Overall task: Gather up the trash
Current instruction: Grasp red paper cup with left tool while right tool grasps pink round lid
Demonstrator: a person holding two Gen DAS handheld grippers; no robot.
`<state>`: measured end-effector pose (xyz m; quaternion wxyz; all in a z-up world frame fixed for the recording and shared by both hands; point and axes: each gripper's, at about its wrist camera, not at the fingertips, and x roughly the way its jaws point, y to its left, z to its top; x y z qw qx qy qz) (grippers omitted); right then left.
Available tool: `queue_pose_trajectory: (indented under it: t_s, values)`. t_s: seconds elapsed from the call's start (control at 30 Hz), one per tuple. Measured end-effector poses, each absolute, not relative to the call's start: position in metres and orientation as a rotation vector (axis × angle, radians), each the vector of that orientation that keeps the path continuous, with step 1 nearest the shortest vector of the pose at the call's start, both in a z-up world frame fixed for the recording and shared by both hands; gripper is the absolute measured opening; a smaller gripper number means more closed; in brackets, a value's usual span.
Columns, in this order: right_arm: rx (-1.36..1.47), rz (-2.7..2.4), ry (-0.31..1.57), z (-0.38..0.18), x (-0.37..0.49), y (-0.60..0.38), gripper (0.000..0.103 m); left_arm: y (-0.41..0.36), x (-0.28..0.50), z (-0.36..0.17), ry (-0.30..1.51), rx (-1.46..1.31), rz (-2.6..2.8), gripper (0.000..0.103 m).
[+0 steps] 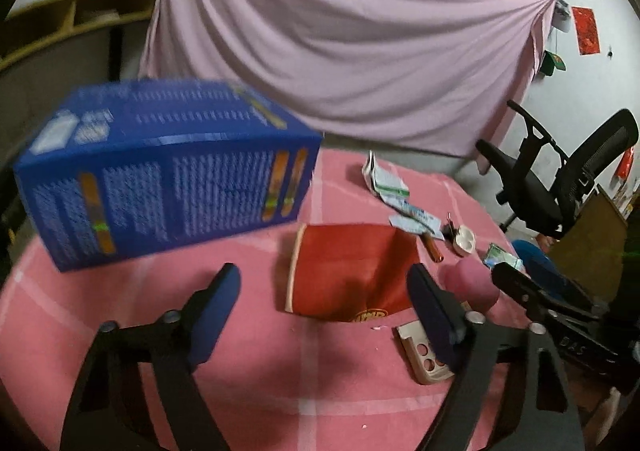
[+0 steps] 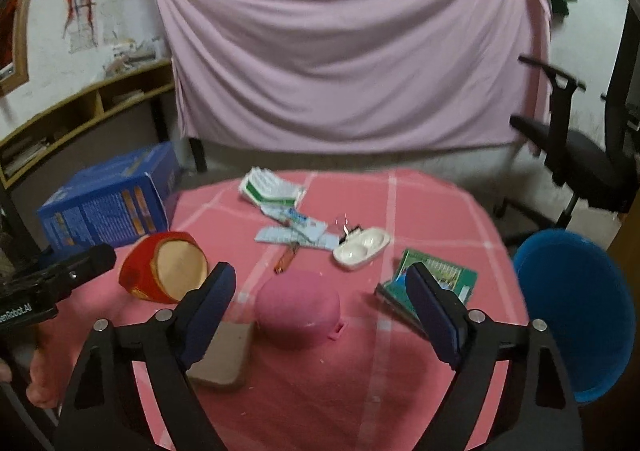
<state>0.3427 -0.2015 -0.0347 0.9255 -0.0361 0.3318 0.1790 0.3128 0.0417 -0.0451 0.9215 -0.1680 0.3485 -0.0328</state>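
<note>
Pink cloth [image 2: 420,211] covers my table. Items on it: red cup [image 2: 164,271] on its side at left; blue box [image 2: 108,203] at far left edge; wrappers [image 2: 280,207] mid-table; white tray [image 2: 362,247]; green packet [image 2: 436,279] (partly behind a finger). Blue bin [image 2: 576,311] sits off right. Left gripper [image 1: 324,315] spread, holding nothing, cup just ahead. Right gripper [image 2: 320,315] likewise spread, over pink dome [image 2: 298,303].

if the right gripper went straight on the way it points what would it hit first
Probably the pink rounded object, centred ahead between the open right gripper fingers. Depth is unclear.
</note>
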Motion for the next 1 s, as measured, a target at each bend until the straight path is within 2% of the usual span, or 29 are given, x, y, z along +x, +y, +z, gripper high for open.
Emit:
queue_pose_trajectory:
  t_s: [0.2, 0.27, 0.3, 0.33, 0.37, 0.43, 0.53, 0.6, 0.8, 1.0]
  values:
    - [-0.082, 0.365, 0.779, -0.047, 0.360, -0.193, 0.084, 0.052, 0.325, -0.052, 0.785, -0.459, -0.100, 0.073]
    - [-0.095, 0.364, 0.807, -0.050, 0.363, -0.189, 0.080, 0.055, 0.325, -0.051, 0.783, -0.480, -0.100, 0.060]
    - [-0.099, 0.365, 0.818, -0.051, 0.363, -0.188, 0.078, 0.055, 0.326, -0.051, 0.793, -0.481, -0.104, 0.047]
    - [-0.099, 0.367, 0.824, -0.052, 0.364, -0.189, 0.077, 0.054, 0.327, -0.052, 0.808, -0.481, -0.111, 0.041]
    - [-0.096, 0.377, 0.837, -0.054, 0.365, -0.189, 0.075, 0.055, 0.327, -0.051, 0.810, -0.486, -0.119, 0.040]
    - [-0.089, 0.389, 0.851, -0.055, 0.366, -0.189, 0.072, 0.057, 0.326, -0.050, 0.805, -0.491, -0.124, 0.030]
    - [-0.074, 0.411, 0.871, -0.057, 0.367, -0.191, 0.067, 0.058, 0.324, -0.048, 0.797, -0.500, -0.139, 0.022]
    - [-0.062, 0.434, 0.888, -0.059, 0.367, -0.192, 0.059, 0.059, 0.319, -0.045, 0.783, -0.495, -0.147, 0.016]
    - [-0.027, 0.455, 0.899, -0.059, 0.364, -0.198, 0.058, 0.053, 0.304, -0.037, 0.744, -0.469, -0.189, 0.006]
    - [0.005, 0.435, 0.843, -0.050, 0.355, -0.207, 0.057, 0.033, 0.281, -0.028, 0.685, -0.387, -0.174, 0.002]
